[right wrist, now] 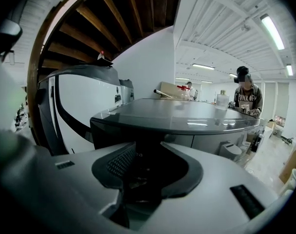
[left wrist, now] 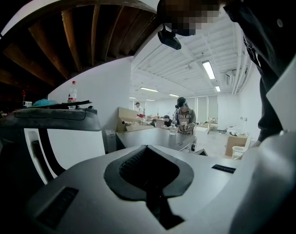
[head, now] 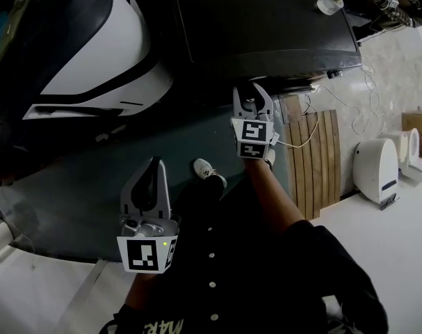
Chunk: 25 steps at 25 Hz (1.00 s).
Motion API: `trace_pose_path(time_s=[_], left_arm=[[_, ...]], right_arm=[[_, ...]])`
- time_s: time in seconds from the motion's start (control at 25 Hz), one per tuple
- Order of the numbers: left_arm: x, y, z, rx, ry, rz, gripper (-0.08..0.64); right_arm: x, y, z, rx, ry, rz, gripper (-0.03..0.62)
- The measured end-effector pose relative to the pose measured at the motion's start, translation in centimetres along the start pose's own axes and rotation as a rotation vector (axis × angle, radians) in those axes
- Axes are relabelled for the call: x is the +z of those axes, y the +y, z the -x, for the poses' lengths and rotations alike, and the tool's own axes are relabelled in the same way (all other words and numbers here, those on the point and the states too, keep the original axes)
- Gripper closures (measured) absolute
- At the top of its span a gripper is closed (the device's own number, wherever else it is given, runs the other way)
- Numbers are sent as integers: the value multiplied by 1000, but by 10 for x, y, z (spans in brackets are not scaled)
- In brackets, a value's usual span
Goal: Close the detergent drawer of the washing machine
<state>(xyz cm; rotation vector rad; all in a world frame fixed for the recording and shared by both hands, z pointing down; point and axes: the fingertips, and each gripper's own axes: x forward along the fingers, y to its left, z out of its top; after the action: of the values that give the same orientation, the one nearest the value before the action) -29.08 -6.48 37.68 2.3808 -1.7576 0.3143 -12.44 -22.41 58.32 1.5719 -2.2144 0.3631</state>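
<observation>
Closest, at 7 o'clock, left claw (head: 153, 163) sits closed, empty; right claw (head: 251, 93) at 12 o'clock gapes before the washing machine (head: 266, 19).

A slatted wooden panel (head: 315, 160) sits just beside a white appliance (head: 375, 169) on the pale floor (head: 377, 256); a cardboard box (head: 420, 125) stands near

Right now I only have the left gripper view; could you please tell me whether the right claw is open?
Observer: Yes, the right claw is open, and nothing is pressed between its pads.
Operator: Thank you. What does it face?
Observer: The washer; the claw points at its dark front, just under the top edge.
Operator: Is anything on the floor beside it?
Observer: A slatted wooden board lies to the claw's right.
</observation>
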Motion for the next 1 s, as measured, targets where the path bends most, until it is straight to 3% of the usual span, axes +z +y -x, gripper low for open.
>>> trace_pose_path(time_s=[0.32,0.64,1.0], left_arm=[[20,-13,-1,29,-39,8,546],[43,-37,-7,42,-90,-9,546],[66,-66,-18,44,-138,-12,546]], right_arm=[[21,3,30,130,-8,37,430],[62,-15,85,264,-82,70,533],[120,-51,159,394,-165,81,543]])
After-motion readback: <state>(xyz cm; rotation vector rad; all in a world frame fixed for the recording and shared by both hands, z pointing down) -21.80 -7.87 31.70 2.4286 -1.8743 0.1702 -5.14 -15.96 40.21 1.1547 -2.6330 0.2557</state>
